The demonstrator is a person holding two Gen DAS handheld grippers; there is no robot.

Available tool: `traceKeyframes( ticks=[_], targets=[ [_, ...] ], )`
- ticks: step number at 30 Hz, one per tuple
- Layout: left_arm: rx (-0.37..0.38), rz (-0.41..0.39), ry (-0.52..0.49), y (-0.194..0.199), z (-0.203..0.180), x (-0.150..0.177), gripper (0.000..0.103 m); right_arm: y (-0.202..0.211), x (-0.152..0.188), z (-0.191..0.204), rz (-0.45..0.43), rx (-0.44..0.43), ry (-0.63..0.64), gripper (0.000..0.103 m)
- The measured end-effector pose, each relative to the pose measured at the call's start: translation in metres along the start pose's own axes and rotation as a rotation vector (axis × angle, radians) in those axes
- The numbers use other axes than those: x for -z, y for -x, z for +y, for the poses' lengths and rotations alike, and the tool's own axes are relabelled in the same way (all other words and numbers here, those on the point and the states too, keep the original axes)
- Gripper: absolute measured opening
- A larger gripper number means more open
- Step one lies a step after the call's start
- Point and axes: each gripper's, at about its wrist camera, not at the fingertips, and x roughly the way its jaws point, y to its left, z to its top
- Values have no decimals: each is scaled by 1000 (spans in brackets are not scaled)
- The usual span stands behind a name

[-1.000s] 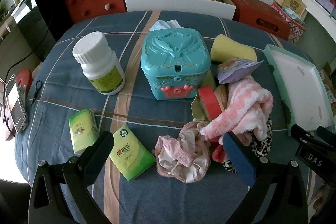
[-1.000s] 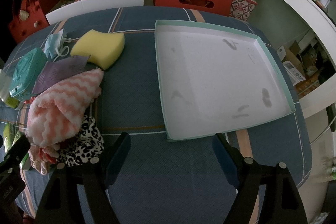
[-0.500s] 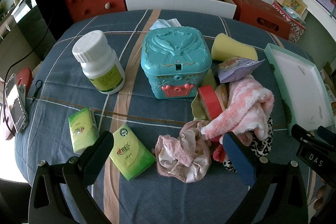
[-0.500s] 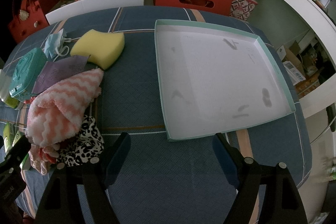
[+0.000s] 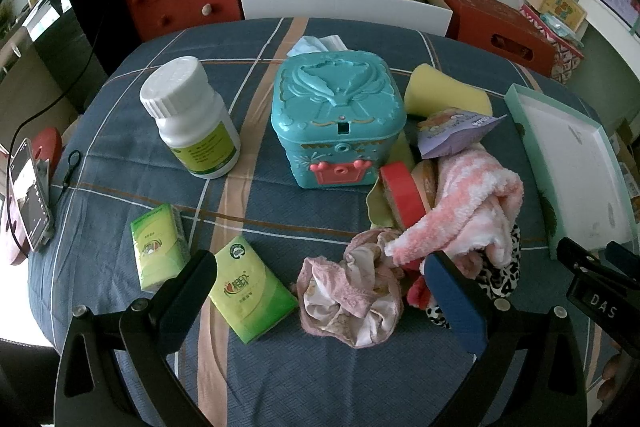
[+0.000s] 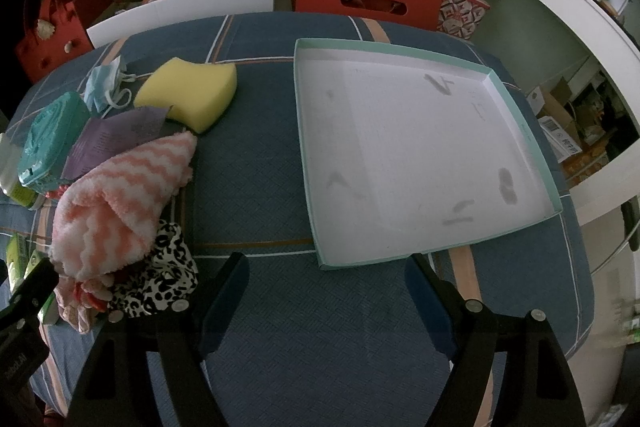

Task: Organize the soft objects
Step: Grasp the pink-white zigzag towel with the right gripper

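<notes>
A pile of soft things lies on the blue checked tablecloth: a pink-and-white fluffy towel (image 5: 476, 195), a crumpled pink cloth (image 5: 352, 295), a leopard-print cloth (image 6: 160, 283) and a yellow sponge (image 6: 192, 93). The towel also shows in the right wrist view (image 6: 120, 199). My left gripper (image 5: 320, 291) is open and empty, just in front of the pink cloth. My right gripper (image 6: 326, 297) is open and empty, at the near edge of the empty white tray with a teal rim (image 6: 424, 251).
A teal box (image 5: 336, 115), a white pill bottle (image 5: 192, 119), two green tissue packs (image 5: 248, 291), a red tape roll (image 5: 400, 195), a purple pouch (image 5: 448, 131) and a face mask (image 6: 106, 83) lie around. A phone (image 5: 28, 195) sits at the left edge.
</notes>
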Motion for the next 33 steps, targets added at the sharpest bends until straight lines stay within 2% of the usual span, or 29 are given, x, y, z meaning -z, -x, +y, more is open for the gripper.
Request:
traceKeyframes(
  ticks=[5,8,10,17,24,33],
  targets=[
    [16,-20,45,9,15,-2,103,23,-2,-2,-103,-38,-13,83],
    [2,-23,92,14,31,-3,103,31,-2,11,-141,-71,33,83],
    [-16,-20,129,16,45,-3,103,33,-1,25,-148,-89,76,83],
    [-97,-17,265,18,94,-3,103,38,4,68,-175,-236,178,83],
    [-107,12,354,11,125,0,103,29,3,105,-186,-283,245,83],
    [-77,60,398,-2,134,4,103,12,-7,111,-165,-338,228,83]
  ],
)
